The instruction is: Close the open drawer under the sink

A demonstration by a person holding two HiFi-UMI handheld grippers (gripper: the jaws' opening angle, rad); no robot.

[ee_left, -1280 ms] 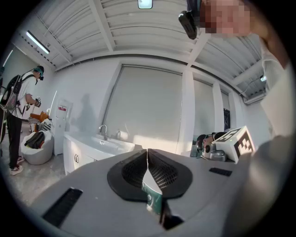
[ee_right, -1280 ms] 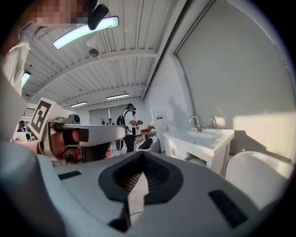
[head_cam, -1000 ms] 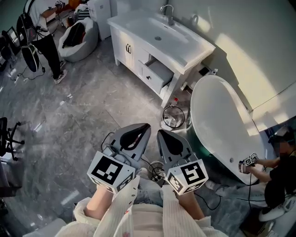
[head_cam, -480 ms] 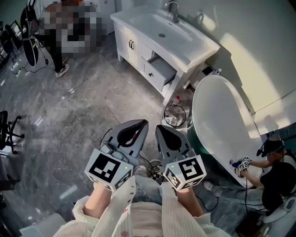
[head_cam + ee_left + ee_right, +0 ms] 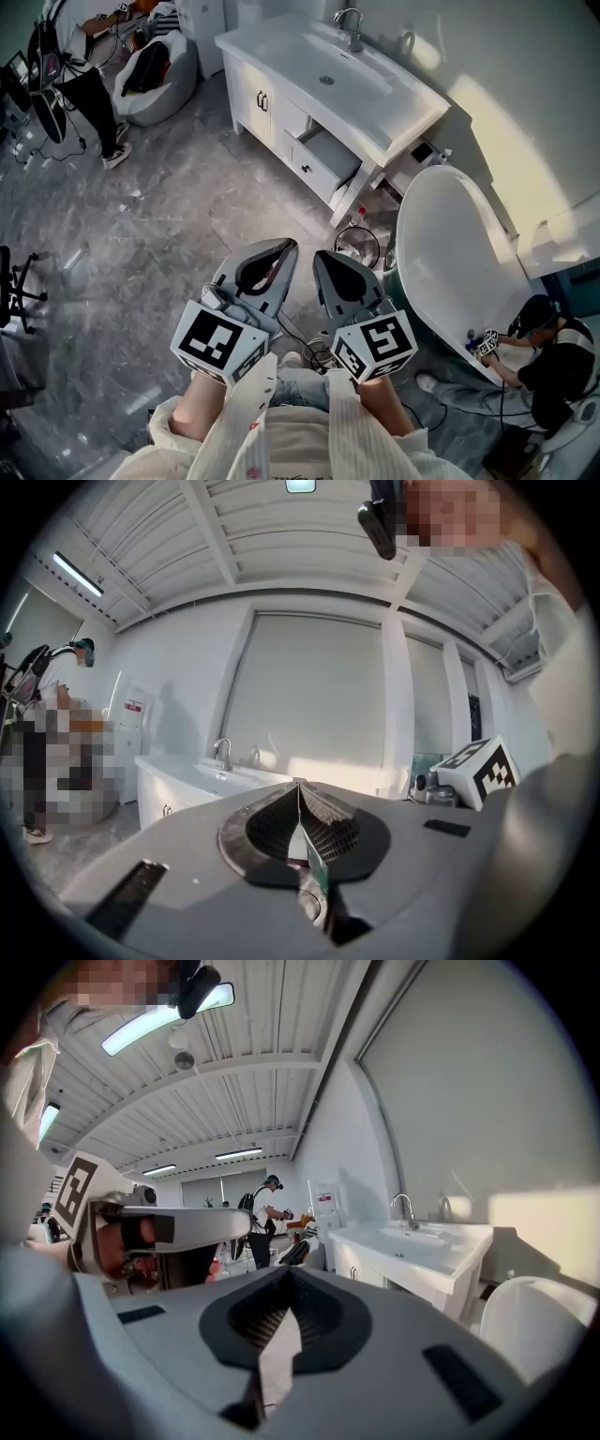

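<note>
The white sink vanity stands at the top of the head view, and one of its drawers is pulled out toward the floor. Both grippers are held close to my body, far from the vanity. My left gripper is shut with nothing in it, and so is my right gripper beside it. In the left gripper view the jaws meet at the left gripper, with the vanity beyond on the left. Past the right gripper, the right gripper view shows the vanity at the right.
A white bathtub lies right of the vanity, with a wire waste basket between them. One person crouches at the tub's near end; another stands top left by a bean bag. Cables lie on the grey floor near my feet.
The head view has shifted slightly, so the vanity sits a little differently in frame. Both grippers stay shut and side by side. The person by the tub has moved.
</note>
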